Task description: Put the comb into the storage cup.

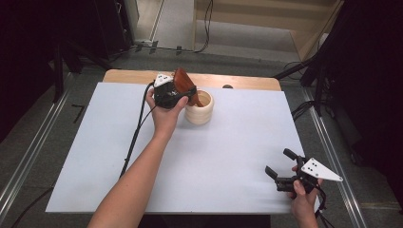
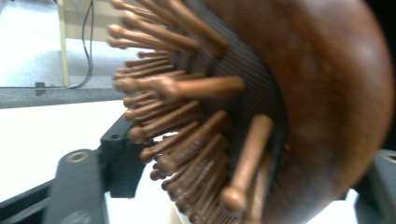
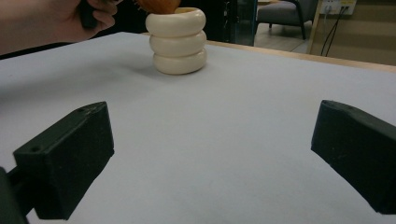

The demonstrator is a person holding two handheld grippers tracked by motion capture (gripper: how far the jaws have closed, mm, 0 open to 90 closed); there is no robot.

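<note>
**A:** High view first: where's the wooden hairbrush [image 1: 182, 81]?

**B:** Toward twelve o'clock on the white table [image 1: 142, 142]. The left gripper [image 1: 187, 97] has its jaws closed on the brush, with the paddle tilted up and its handle end down in the mouth of the cream ribbed cup [image 1: 199, 110].

**A:** Does the left gripper view agree?

**B:** Yes. The brush head [image 2: 280, 102] sits between the black jaws, wooden bristle pins [image 2: 187, 126] pointing to nine o'clock, all a bit blurred.

**A:** And the other hand?

**B:** The right gripper [image 1: 280, 166] is low at about five o'clock, near the table's front edge, well apart from the cup. Its jaws stand wide apart with nothing between them. In the right gripper view, the cup [image 3: 176, 41] stands at about eleven o'clock beyond the jaws.
</note>
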